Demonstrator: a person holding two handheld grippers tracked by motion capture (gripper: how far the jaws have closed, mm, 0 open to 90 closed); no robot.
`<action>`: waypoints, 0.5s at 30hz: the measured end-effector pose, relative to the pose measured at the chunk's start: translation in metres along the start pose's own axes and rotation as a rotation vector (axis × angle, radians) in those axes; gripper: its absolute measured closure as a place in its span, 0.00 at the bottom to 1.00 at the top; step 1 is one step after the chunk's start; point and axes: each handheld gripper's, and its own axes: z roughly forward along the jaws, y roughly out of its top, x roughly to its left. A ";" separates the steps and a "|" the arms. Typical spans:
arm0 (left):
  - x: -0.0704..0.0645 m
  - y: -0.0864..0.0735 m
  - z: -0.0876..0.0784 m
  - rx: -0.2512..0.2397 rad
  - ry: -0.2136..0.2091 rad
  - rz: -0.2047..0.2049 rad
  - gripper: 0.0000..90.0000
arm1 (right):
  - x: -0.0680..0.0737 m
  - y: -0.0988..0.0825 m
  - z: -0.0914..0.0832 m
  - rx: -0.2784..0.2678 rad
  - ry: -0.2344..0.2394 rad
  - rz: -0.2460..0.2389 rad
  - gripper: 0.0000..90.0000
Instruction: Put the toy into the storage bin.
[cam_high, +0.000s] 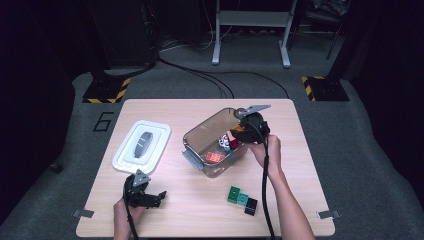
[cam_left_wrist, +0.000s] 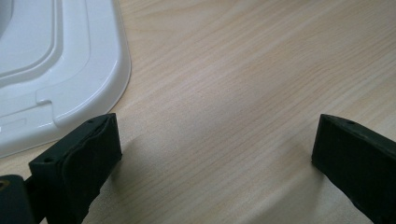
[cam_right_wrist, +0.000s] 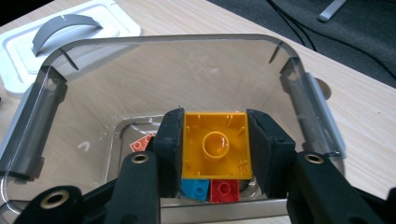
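Right gripper (cam_right_wrist: 215, 144) clamps a yellow building brick (cam_right_wrist: 215, 145), hollow underside facing its camera, both pads pressed on its sides, held over the open clear plastic container (cam_high: 197, 137) at centre of the high view. Blue brick (cam_right_wrist: 195, 187) and red brick (cam_right_wrist: 224, 189) sit just below it; an orange brick (cam_right_wrist: 140, 143) lies on the container floor. Left gripper (cam_left_wrist: 215, 154), lower left, jaws wide apart, empty, over bare table (cam_left_wrist: 233, 70) beside the white lid (cam_left_wrist: 56, 70). Green and black bricks (cam_high: 242, 199) lie on the table, lower centre.

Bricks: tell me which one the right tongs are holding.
The yellow brick, hollow underside facing the camera, clamped by the right tongs over the clear box. The blue brick and red brick sit below it.
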 end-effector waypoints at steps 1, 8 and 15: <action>0.000 0.000 0.000 0.000 0.000 0.000 0.01 | 0.001 0.000 0.001 0.000 0.003 -0.005 0.65; 0.000 0.000 0.000 -0.001 -0.001 -0.006 0.01 | 0.009 -0.003 0.010 0.027 0.025 -0.023 0.65; 0.000 0.000 0.000 0.000 -0.001 -0.003 0.01 | 0.018 -0.011 0.018 0.054 0.049 -0.036 0.65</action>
